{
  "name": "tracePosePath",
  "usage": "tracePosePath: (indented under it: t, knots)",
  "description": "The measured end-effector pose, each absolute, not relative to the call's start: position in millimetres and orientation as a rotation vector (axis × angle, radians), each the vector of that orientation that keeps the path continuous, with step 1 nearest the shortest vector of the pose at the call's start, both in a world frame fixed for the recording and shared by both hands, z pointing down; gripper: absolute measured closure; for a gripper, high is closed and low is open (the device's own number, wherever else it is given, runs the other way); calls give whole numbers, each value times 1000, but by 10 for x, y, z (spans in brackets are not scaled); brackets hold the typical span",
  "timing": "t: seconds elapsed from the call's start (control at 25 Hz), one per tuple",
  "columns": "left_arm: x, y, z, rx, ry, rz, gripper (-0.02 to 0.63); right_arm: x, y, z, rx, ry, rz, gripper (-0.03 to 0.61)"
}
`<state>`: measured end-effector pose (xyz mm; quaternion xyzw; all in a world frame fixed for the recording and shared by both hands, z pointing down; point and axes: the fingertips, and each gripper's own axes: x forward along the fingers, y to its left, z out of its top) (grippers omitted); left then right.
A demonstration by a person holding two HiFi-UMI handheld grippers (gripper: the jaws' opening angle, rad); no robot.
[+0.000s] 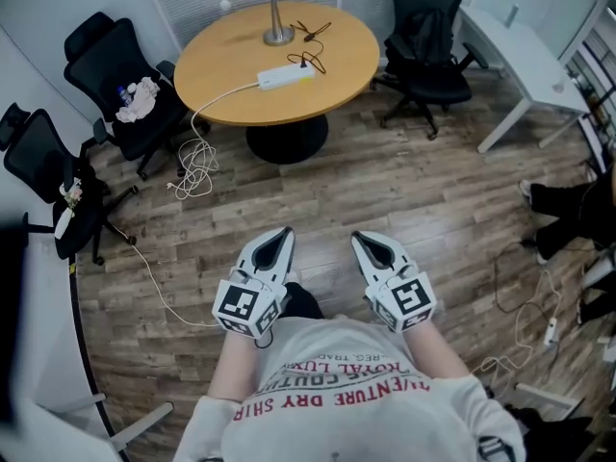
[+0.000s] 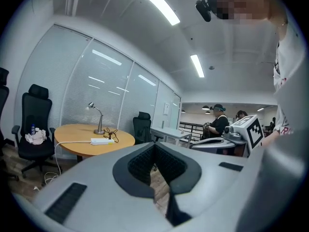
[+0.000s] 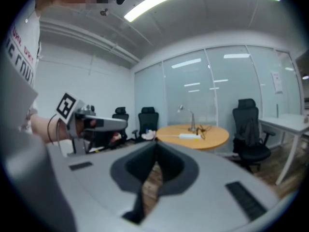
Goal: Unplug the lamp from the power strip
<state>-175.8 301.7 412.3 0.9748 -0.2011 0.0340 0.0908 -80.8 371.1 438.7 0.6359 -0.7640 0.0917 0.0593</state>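
Closest to the head camera is the person's white shirt (image 1: 346, 402), and just beyond it both tools are held side by side near the body, above the wooden floor (image 1: 404, 191). Both the left gripper (image 1: 279, 237) and the right gripper (image 1: 369, 243) have their jaws pressed together with nothing between them; each gripper view shows only floor through the narrow slit. Everything the task concerns sits well apart from them, across the room on the round wooden table (image 1: 339, 58). On it the lamp (image 1: 277, 27) stands at the far edge with its head bent to the left, and the white power strip (image 1: 286, 76) lies nearer the front of the tabletop. A thin black cord (image 1: 312, 33) loops loosely from the lamp's base toward the strip and appears to end in a plug at the strip's right half, though that detail is too small to be sure of. The strip's own white cable (image 1: 195, 166) trails off the table's left edge into a loose heap on the floor, beside a black office chair (image 1: 120, 85). Judging from this, nothing of the task is done yet: the lamp looks connected, and the approach, the hold on the plug and the pull all remain.
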Motion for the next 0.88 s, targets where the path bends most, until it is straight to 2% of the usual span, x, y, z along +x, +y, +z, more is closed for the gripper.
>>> tracePosePath:
  t: [0.44, 0.88]
  knots:
    - [-1548, 1627, 3989, 2899, -509, 87, 586, -542, 2439, 4259, 2010, -2220, 320, 549]
    - [-1690, 524, 3962, 2890, -497, 80, 586, -634, 1371, 4247, 2037, -2196, 347, 549]
